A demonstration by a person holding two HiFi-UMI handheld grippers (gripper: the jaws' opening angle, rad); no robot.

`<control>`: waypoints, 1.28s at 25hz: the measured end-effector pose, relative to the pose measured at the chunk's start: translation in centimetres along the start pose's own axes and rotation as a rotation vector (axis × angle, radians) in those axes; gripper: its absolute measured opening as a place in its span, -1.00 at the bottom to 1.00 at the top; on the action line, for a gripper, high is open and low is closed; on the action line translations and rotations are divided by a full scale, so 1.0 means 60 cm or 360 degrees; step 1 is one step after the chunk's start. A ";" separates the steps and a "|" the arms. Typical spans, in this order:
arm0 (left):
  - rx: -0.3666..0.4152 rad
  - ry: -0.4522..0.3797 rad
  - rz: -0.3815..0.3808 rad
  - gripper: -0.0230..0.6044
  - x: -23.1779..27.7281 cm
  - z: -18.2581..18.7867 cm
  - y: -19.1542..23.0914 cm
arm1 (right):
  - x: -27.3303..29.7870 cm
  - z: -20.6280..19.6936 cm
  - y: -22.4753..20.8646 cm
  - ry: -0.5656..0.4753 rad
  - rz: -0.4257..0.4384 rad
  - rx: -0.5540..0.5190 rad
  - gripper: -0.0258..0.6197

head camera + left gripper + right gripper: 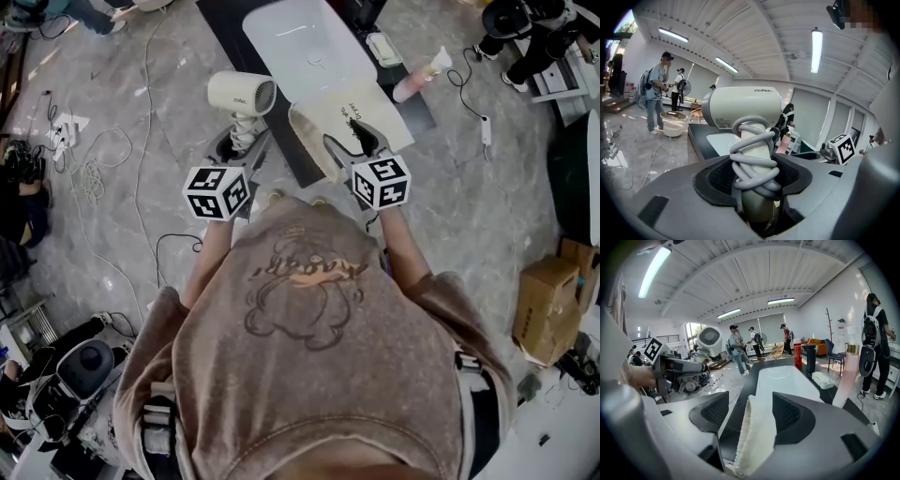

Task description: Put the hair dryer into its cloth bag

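Your left tool (244, 141), tilted slightly down, clamps the cord-wrapped handle of the upright cream plastic hair dryer (241, 94). Your right tool (357, 147) stands wide around the edge of the beige cloth bag (349, 114) on the dark worktop (232, 37).

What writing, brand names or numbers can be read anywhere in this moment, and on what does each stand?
On the hair dryer, side of the barrel: a short brand word, too blurred to read surely.
On the sticker at the barrel's underside: fine print, too small to read.
On the cloth bag: black script print, too small to read.
Nothing else is legible.
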State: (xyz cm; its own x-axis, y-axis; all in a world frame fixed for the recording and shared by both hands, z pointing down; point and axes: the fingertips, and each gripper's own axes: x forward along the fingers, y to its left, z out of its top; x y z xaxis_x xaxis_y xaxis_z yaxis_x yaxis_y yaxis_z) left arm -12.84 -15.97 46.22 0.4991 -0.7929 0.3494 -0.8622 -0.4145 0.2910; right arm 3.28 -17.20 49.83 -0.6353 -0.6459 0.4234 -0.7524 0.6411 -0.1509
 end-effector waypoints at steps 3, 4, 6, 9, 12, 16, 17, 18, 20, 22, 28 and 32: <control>-0.0010 0.0003 0.0018 -0.14 -0.008 -0.003 0.008 | 0.023 -0.026 0.011 0.0099 0.0056 -0.0015 -0.06; -0.0013 0.0003 0.0025 -0.14 -0.011 -0.003 0.010 | 0.030 -0.035 0.013 0.0132 0.0072 -0.0022 -0.04; -0.0021 0.0004 0.0038 -0.14 -0.017 -0.005 0.013 | 0.042 -0.050 0.014 0.0189 0.0087 -0.0036 -0.04; -0.0034 0.0008 0.0065 -0.14 -0.027 -0.010 0.017 | 0.060 -0.074 0.009 0.0255 0.0086 -0.0043 -0.05; -0.0040 0.0014 0.0089 -0.14 -0.036 -0.016 0.021 | 0.079 -0.103 0.005 0.0342 0.0103 -0.0044 -0.07; -0.0053 0.0007 0.0103 -0.14 -0.042 -0.018 0.022 | 0.090 -0.125 -0.007 0.0418 0.0095 -0.0045 -0.17; -0.0055 0.0009 0.0108 -0.14 -0.044 -0.021 0.022 | 0.090 -0.129 -0.010 0.0425 0.0085 -0.0038 -0.22; -0.0056 0.0014 0.0111 -0.14 -0.046 -0.024 0.022 | 0.089 -0.132 -0.014 0.0429 0.0073 -0.0026 -0.27; -0.0059 0.0023 0.0122 -0.14 -0.048 -0.030 0.024 | 0.088 -0.134 -0.021 0.0429 0.0051 -0.0004 -0.36; -0.0071 0.0020 0.0142 -0.14 -0.053 -0.031 0.029 | 0.091 -0.132 -0.024 0.0427 0.0039 0.0005 -0.48; -0.0092 0.0007 0.0163 -0.14 -0.062 -0.028 0.036 | 0.091 -0.127 -0.023 0.0424 0.0030 0.0009 -0.68; -0.0111 0.0010 0.0162 -0.14 -0.060 -0.033 0.033 | 0.084 -0.124 -0.025 0.0417 0.0021 0.0013 -0.79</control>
State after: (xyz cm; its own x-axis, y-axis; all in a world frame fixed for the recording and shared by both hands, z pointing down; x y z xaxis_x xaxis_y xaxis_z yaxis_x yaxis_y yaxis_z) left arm -16.18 -13.02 47.30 0.4098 -0.8265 0.3860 -0.9007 -0.2996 0.3148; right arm 2.52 -18.34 58.81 -0.5792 -0.5074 0.6380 -0.7465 0.6446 -0.1650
